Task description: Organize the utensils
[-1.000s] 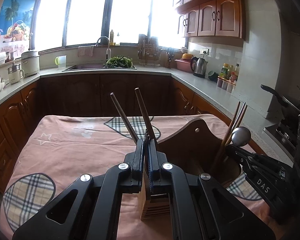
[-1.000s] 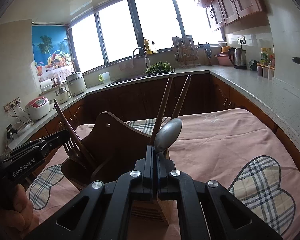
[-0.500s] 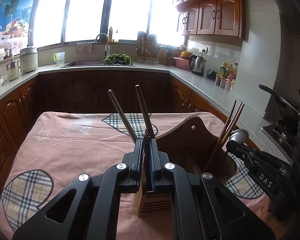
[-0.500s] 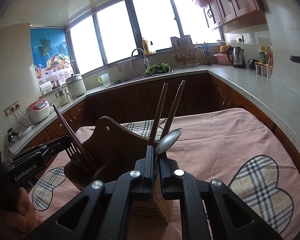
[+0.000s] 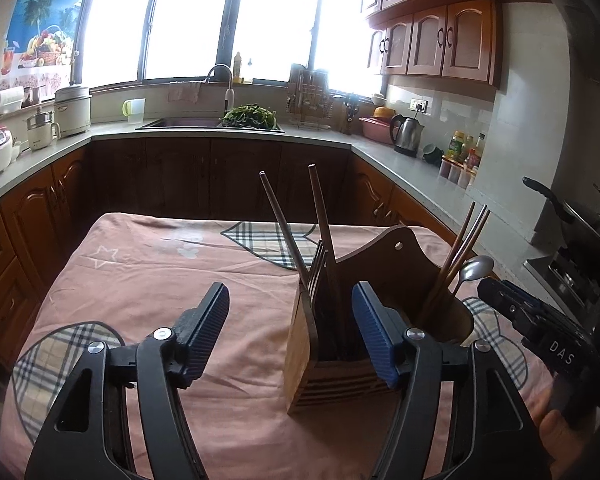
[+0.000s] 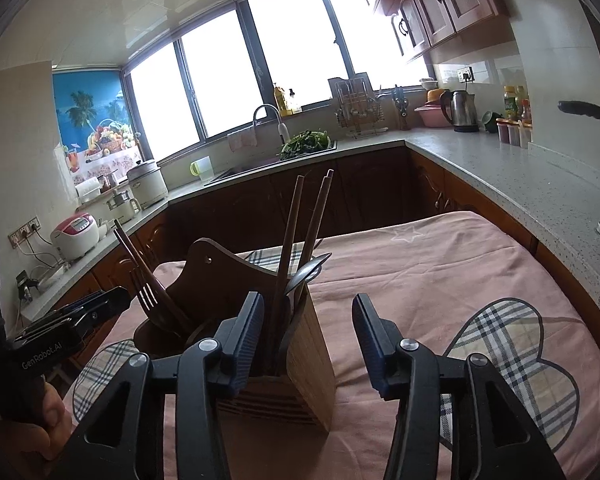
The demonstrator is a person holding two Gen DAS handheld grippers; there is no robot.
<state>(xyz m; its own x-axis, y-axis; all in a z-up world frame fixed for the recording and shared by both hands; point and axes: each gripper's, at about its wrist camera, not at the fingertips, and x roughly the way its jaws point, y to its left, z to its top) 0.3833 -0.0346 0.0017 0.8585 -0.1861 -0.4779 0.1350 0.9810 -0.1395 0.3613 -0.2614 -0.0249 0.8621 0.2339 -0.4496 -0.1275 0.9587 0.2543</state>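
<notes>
Between the opening jaws of the left gripper, fork and chopsticks stand free in the wooden utensil holder. Just ahead of the right gripper, also opening and empty, stands the spoon. Step: release. Next, probably, both withdraw clear without snagging handles.

The holder hides the fork's handle (perhaps wooden).

Daylight pours in through the big windows, and they're totally blown out to white, no detail outside. That glare washes over the dish rack too. The lower cabinets sit dark by contrast. Heavy fisheye bending and black vignetting at the corners. Otherwise pretty sharp, no real motion blur.
</notes>
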